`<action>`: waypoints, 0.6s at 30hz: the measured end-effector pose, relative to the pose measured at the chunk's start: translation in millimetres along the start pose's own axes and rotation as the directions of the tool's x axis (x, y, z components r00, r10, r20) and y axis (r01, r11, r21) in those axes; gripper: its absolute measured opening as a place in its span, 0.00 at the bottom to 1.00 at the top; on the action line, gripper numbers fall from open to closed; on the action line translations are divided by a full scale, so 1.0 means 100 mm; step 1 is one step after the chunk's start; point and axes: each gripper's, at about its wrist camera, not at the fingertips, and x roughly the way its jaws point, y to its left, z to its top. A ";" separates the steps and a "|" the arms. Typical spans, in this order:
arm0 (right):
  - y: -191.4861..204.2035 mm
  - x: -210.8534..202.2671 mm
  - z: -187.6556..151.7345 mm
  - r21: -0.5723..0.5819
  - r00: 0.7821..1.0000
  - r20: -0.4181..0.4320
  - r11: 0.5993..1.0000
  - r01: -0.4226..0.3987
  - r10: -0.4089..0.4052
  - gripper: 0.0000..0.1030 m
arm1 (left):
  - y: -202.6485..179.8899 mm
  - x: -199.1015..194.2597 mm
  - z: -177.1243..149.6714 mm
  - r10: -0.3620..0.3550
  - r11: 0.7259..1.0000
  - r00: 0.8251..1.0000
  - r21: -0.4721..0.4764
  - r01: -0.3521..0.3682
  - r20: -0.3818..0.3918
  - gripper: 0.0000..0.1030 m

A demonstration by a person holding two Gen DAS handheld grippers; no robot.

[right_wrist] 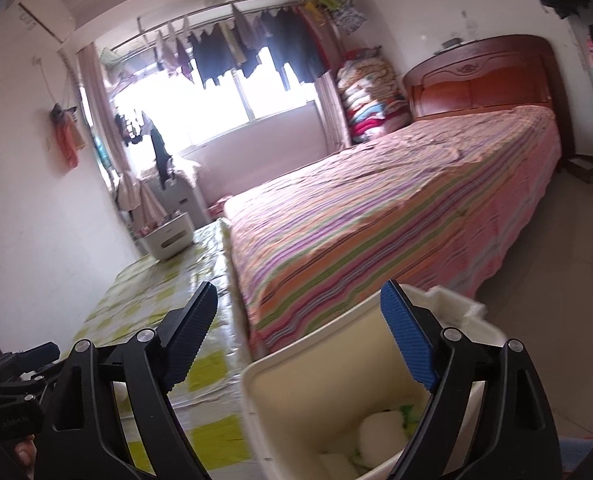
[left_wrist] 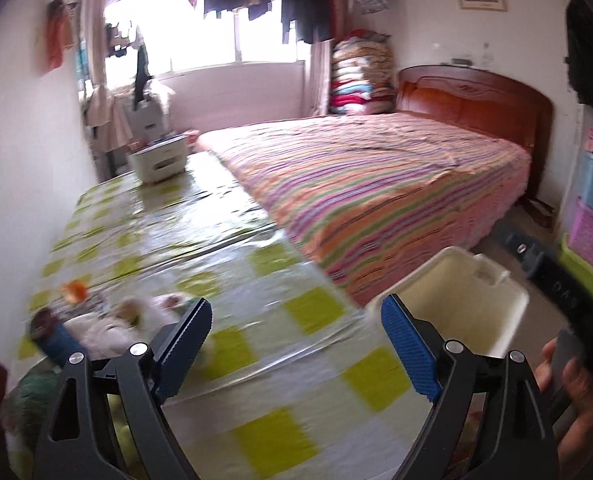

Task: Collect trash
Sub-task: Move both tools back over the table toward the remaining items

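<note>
A pile of trash (left_wrist: 108, 320), crumpled white tissues, an orange scrap (left_wrist: 74, 290) and a dark blue wrapper, lies blurred on the green-checked table (left_wrist: 256, 360) at the left. My left gripper (left_wrist: 296, 320) is open and empty above the table, right of the pile. A cream bin (left_wrist: 468, 300) stands off the table's right edge. My right gripper (right_wrist: 298, 308) is open and empty over the bin (right_wrist: 316, 392), which holds white tissue wads (right_wrist: 380, 428).
A white basket (left_wrist: 160, 160) stands at the table's far end. A bed with a striped cover (left_wrist: 376, 192) runs along the table's right side. Coloured storage boxes (left_wrist: 592, 220) stand at the far right. The white wall borders the table's left side.
</note>
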 end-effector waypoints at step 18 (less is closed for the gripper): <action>1.25 0.24 -0.44 -0.140 0.966 -0.129 0.960 -0.241 0.224 0.81 | 1.10 -0.36 -0.59 0.221 0.974 0.974 -0.041 -0.223 -0.053 0.82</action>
